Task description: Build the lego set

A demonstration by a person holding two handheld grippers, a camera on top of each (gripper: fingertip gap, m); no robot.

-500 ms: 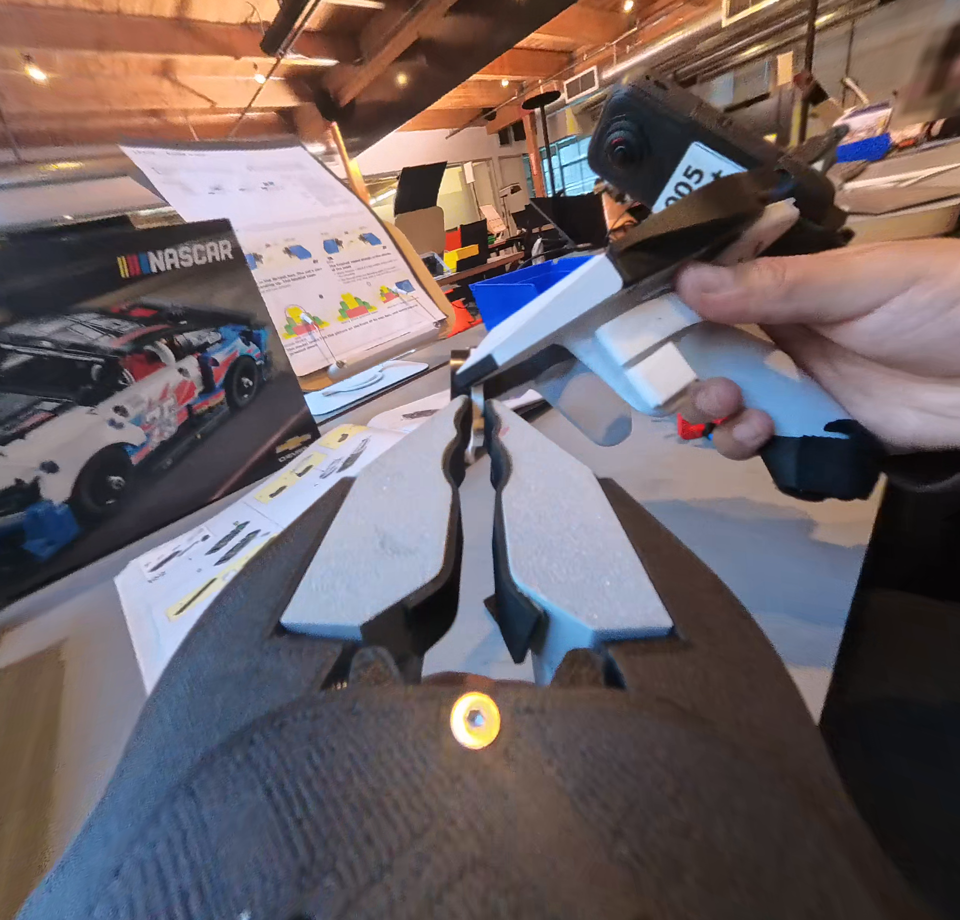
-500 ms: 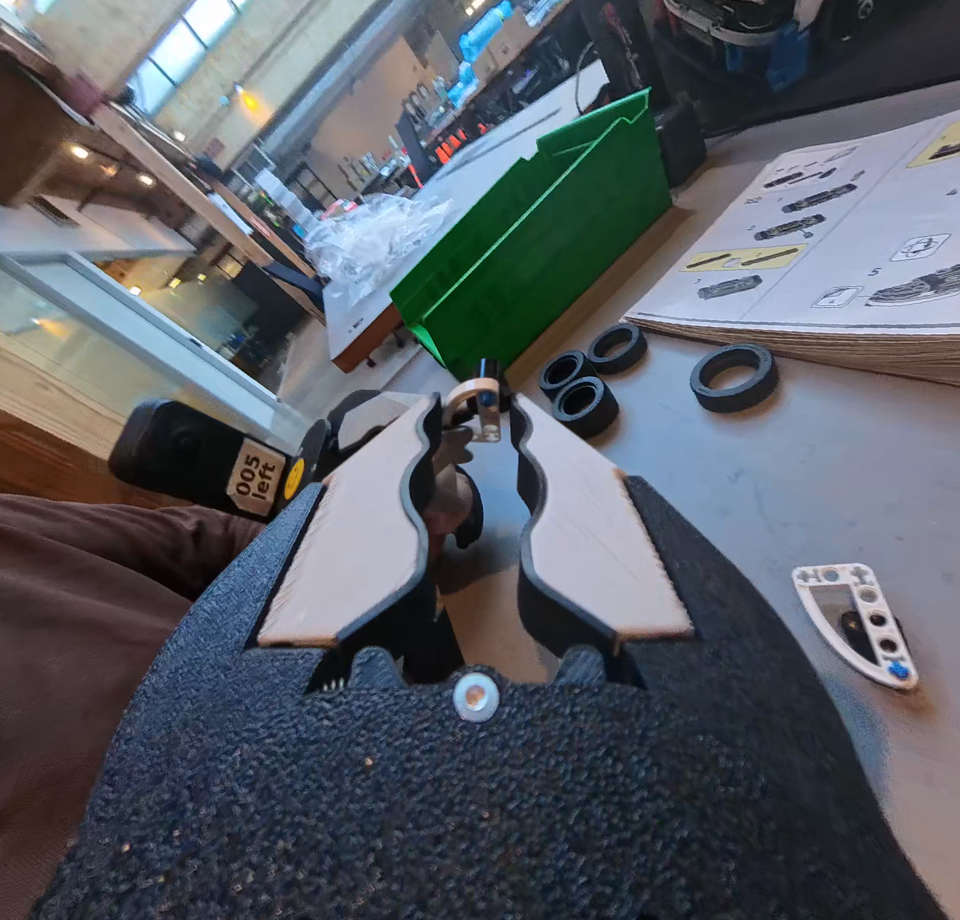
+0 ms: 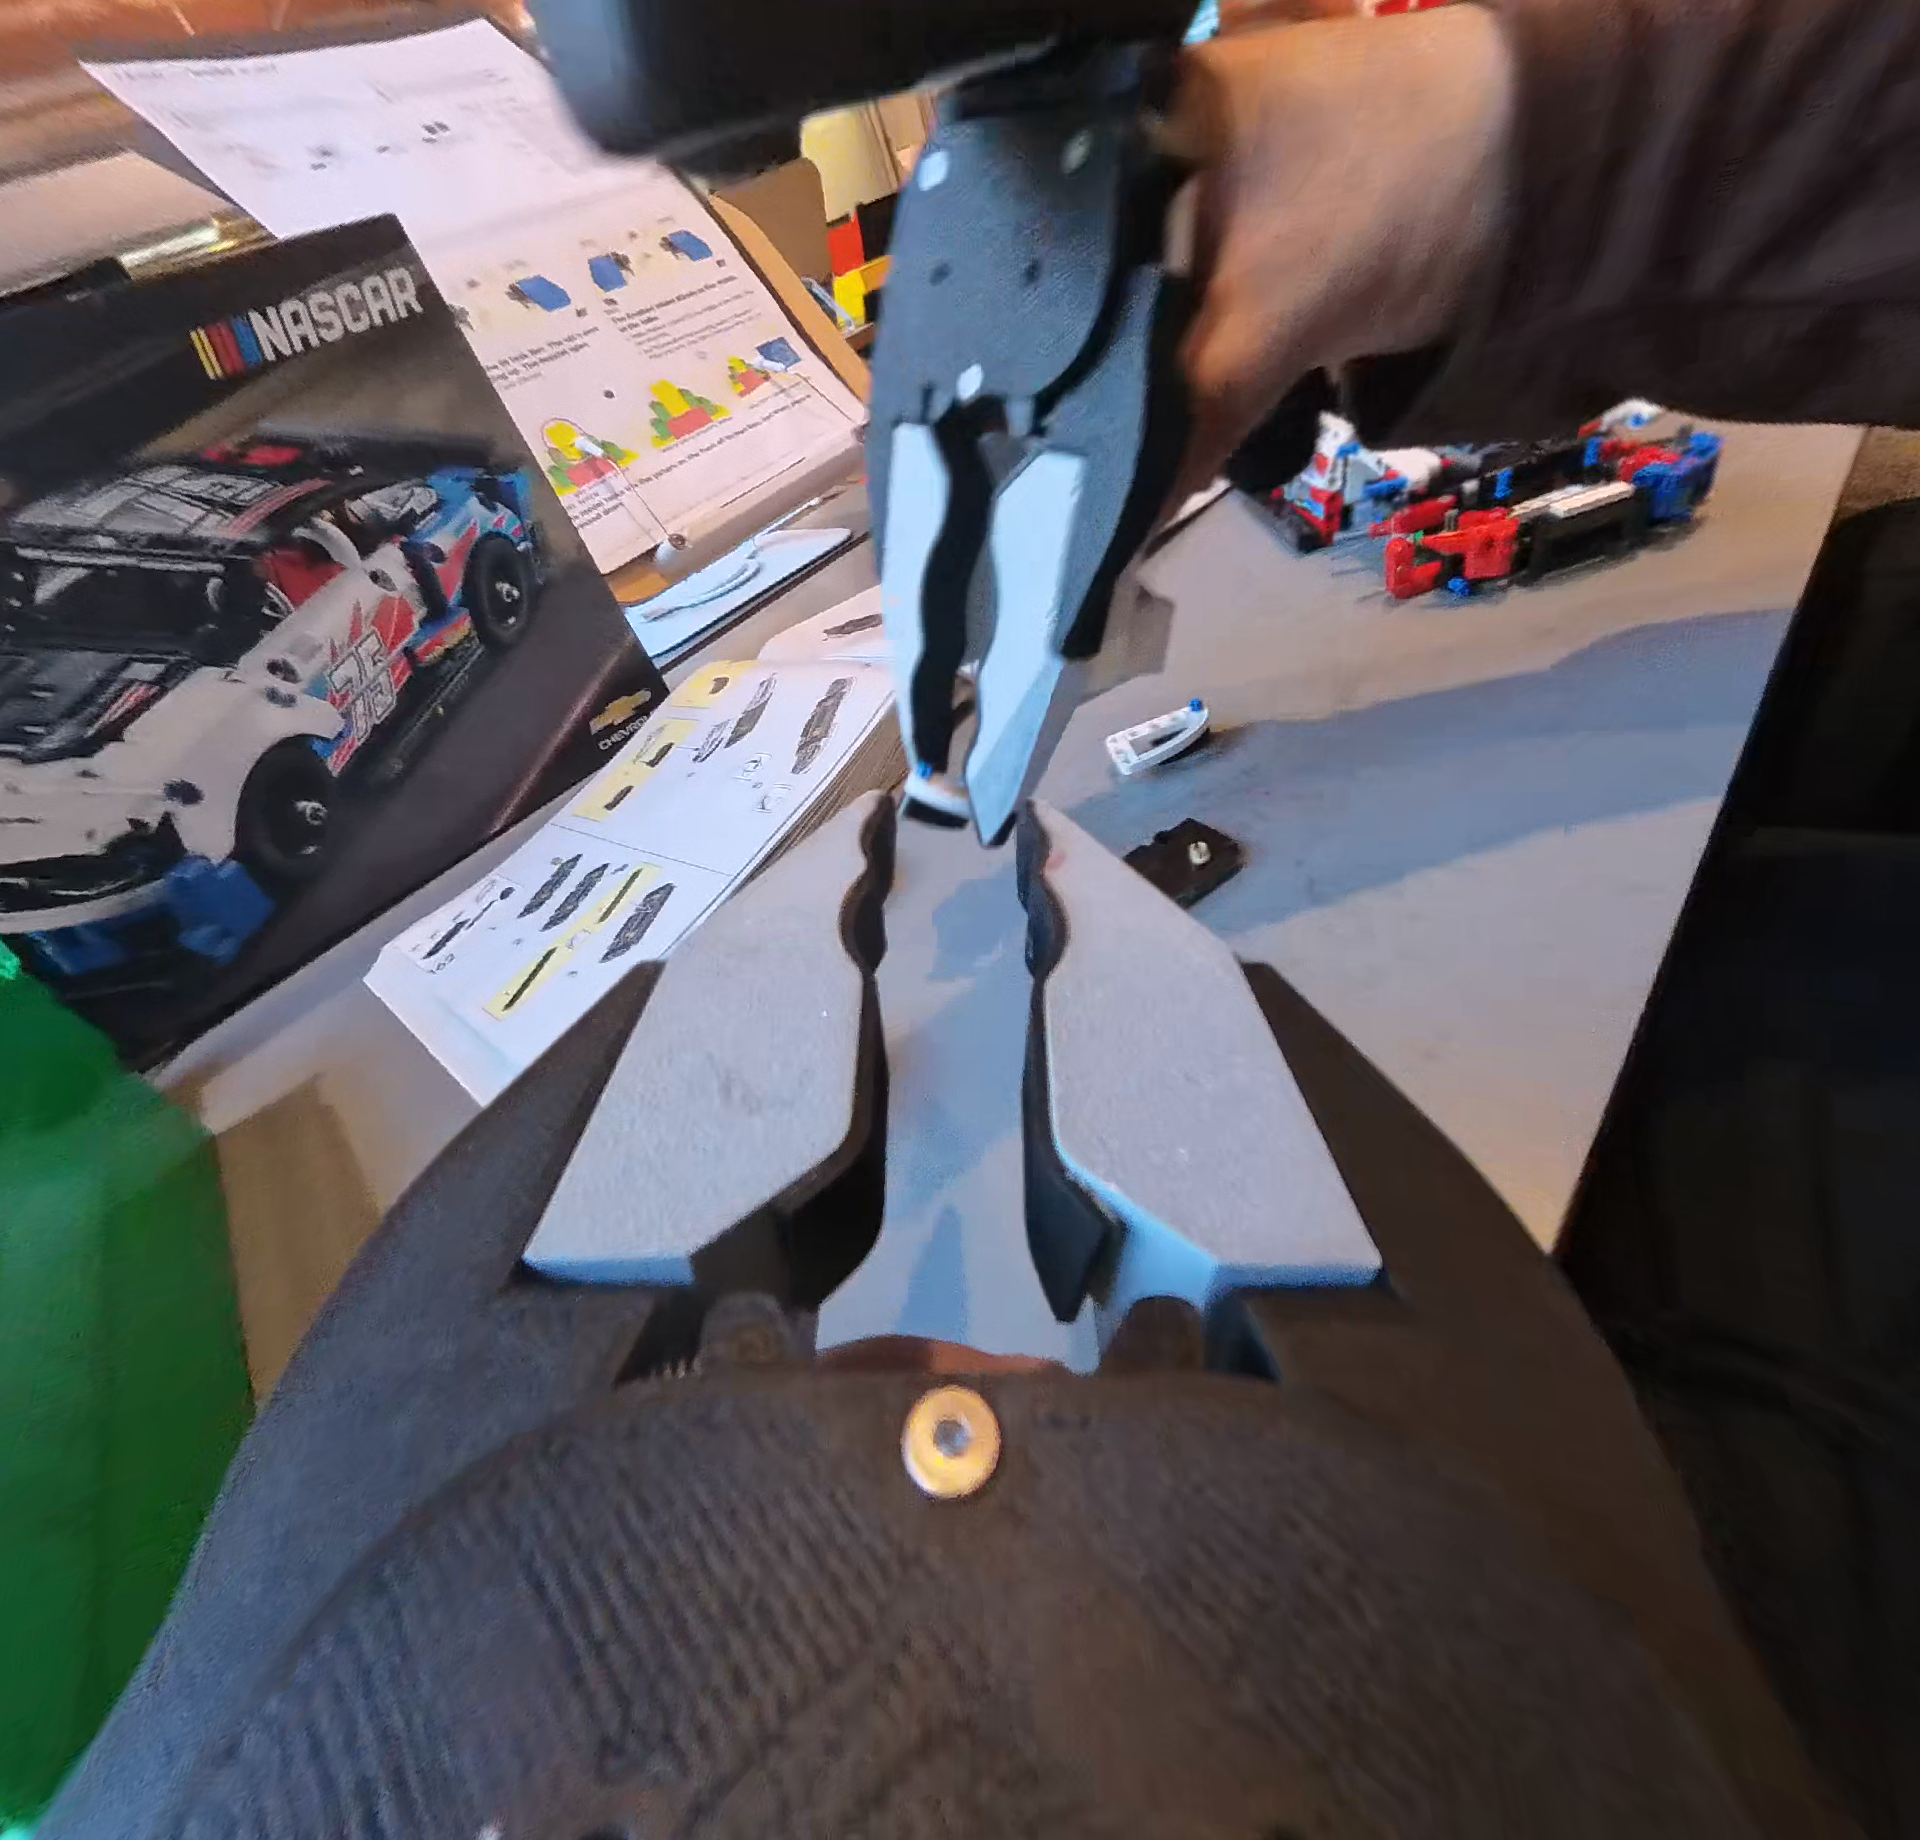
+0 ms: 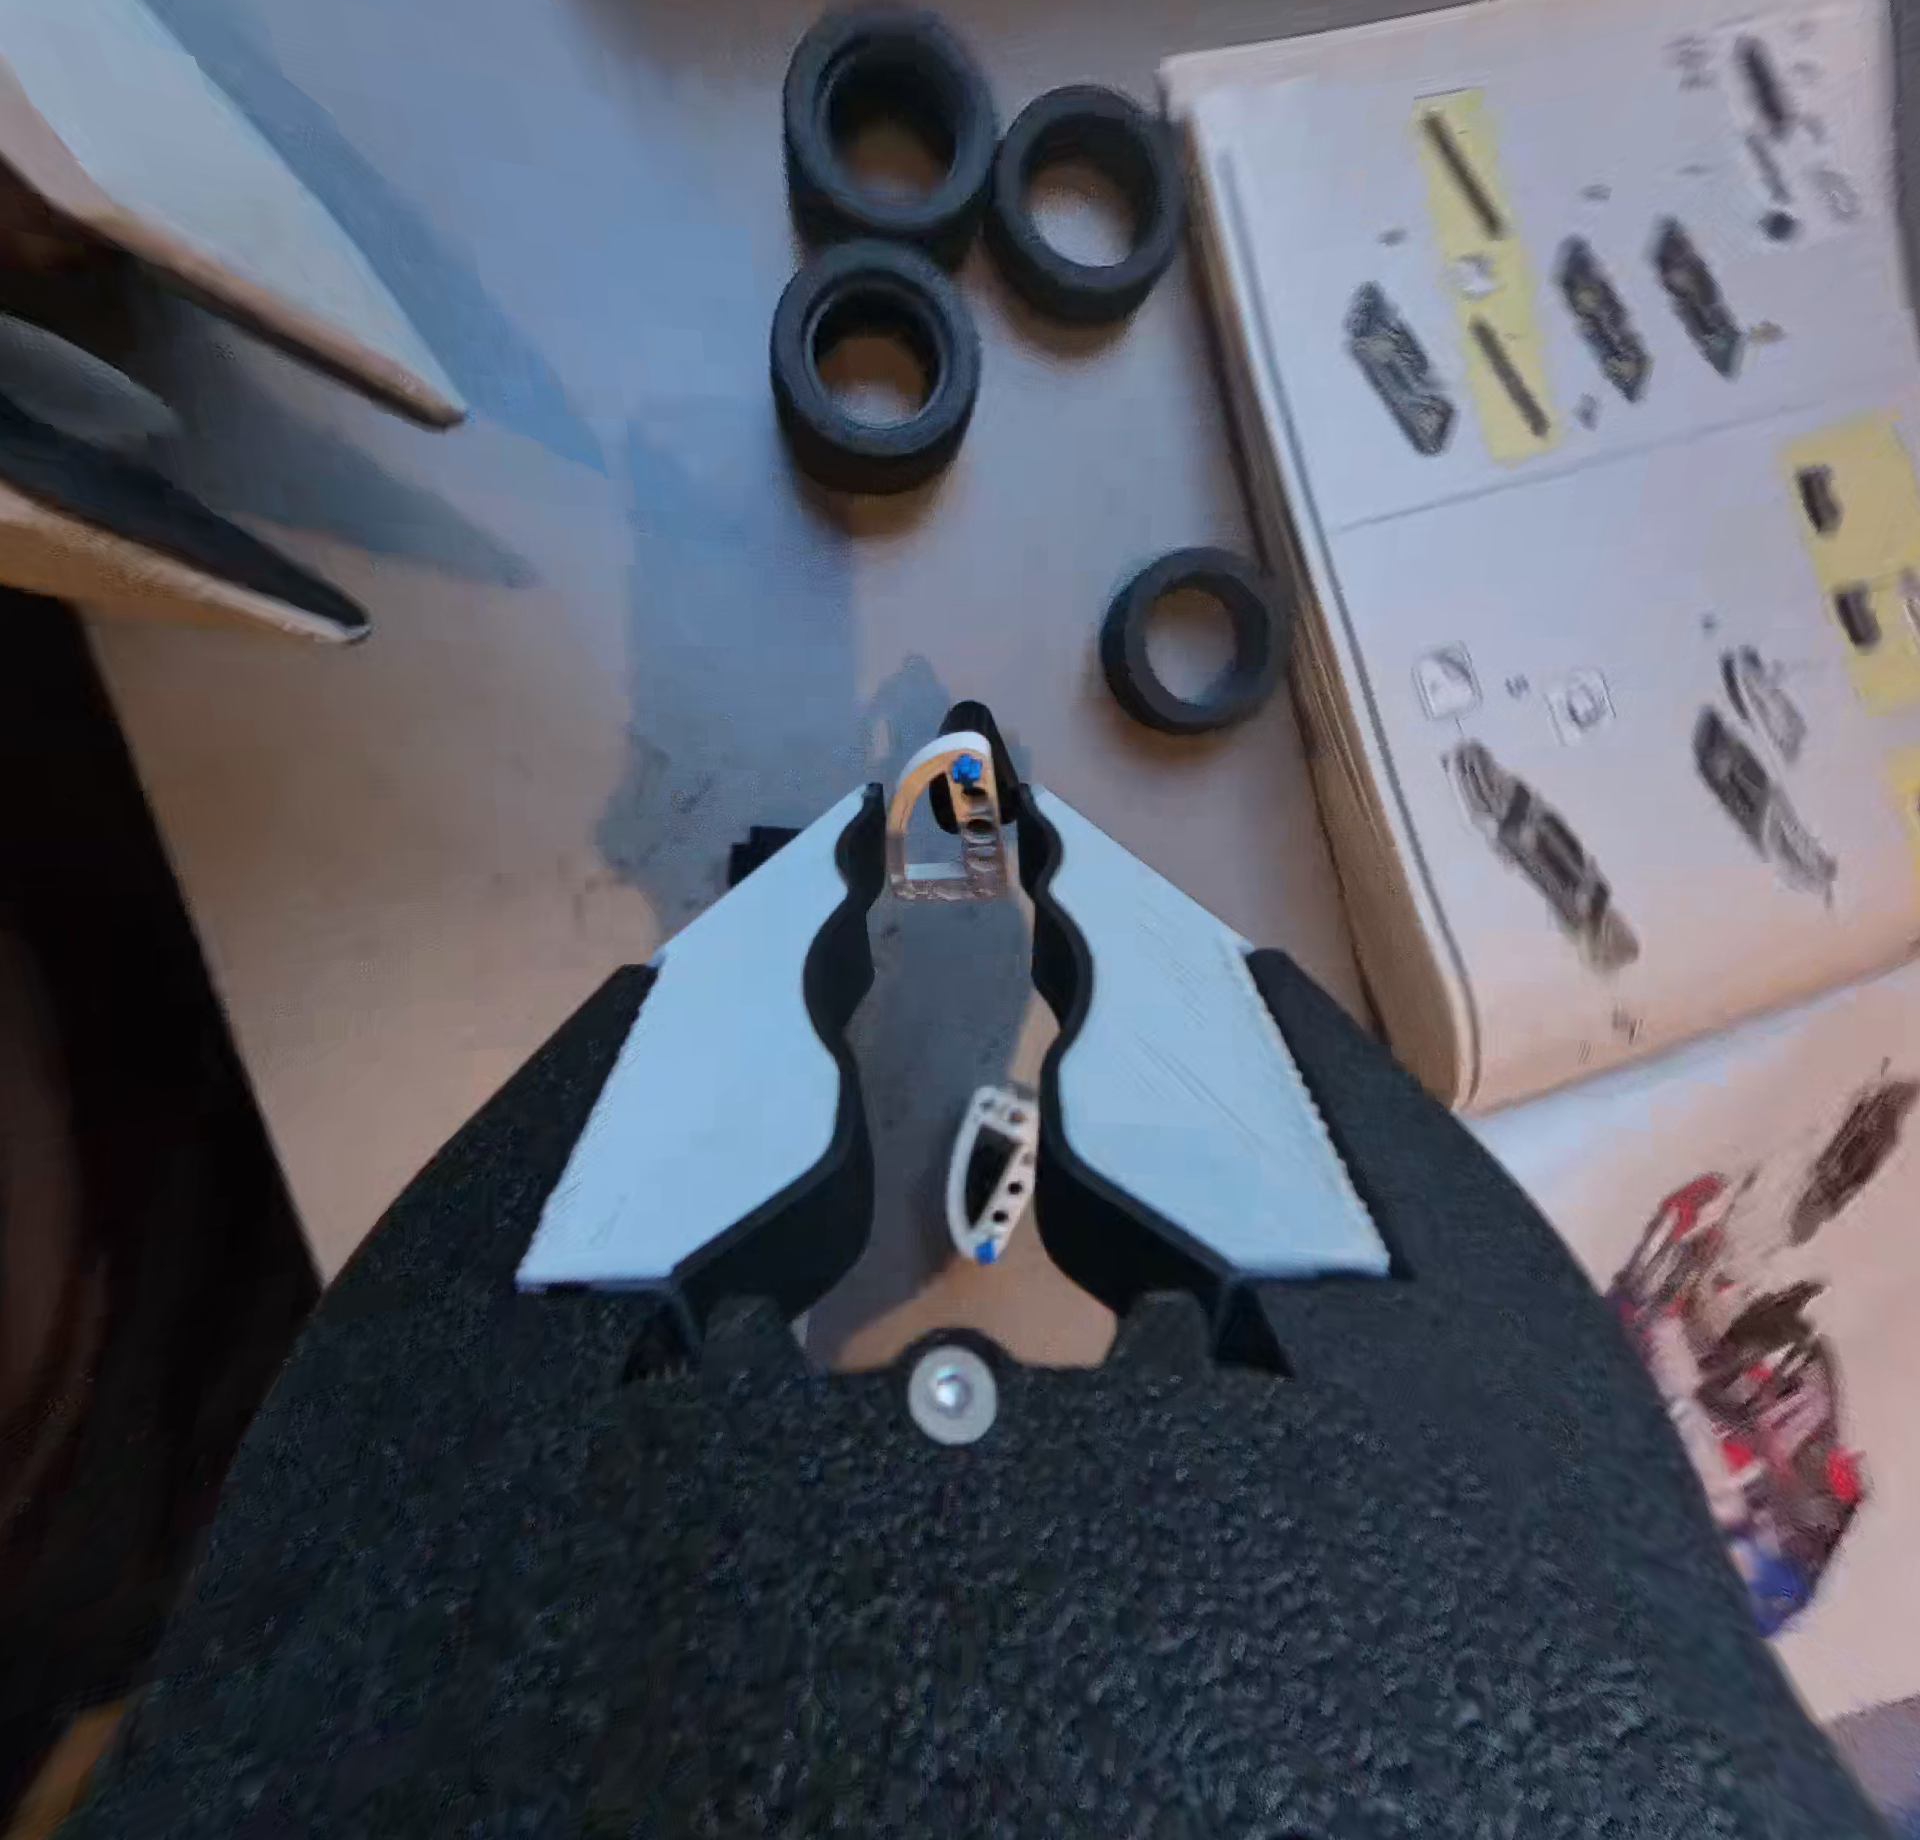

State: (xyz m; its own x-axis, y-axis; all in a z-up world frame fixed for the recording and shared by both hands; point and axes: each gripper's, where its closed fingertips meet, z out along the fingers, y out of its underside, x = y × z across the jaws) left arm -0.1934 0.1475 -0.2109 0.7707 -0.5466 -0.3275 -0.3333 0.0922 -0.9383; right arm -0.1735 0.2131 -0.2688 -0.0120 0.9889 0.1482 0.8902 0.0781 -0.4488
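Gripping a white curved piece (image 4: 948,822), the right claw (image 4: 951,803); left claw (image 3: 954,834) parted, empty, above the table (image 3: 1455,803).

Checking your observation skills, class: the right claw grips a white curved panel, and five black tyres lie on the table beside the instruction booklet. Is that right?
Wrong count: the right wrist view shows four black tyres, not five. The right claw does grip the white curved panel, and the tyres lie beside the instruction booklet.

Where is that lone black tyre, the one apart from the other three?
In the right wrist view, the lone tyre lies flat on the table, right of centre beside the instruction booklet's left edge, below the cluster of three tyres.
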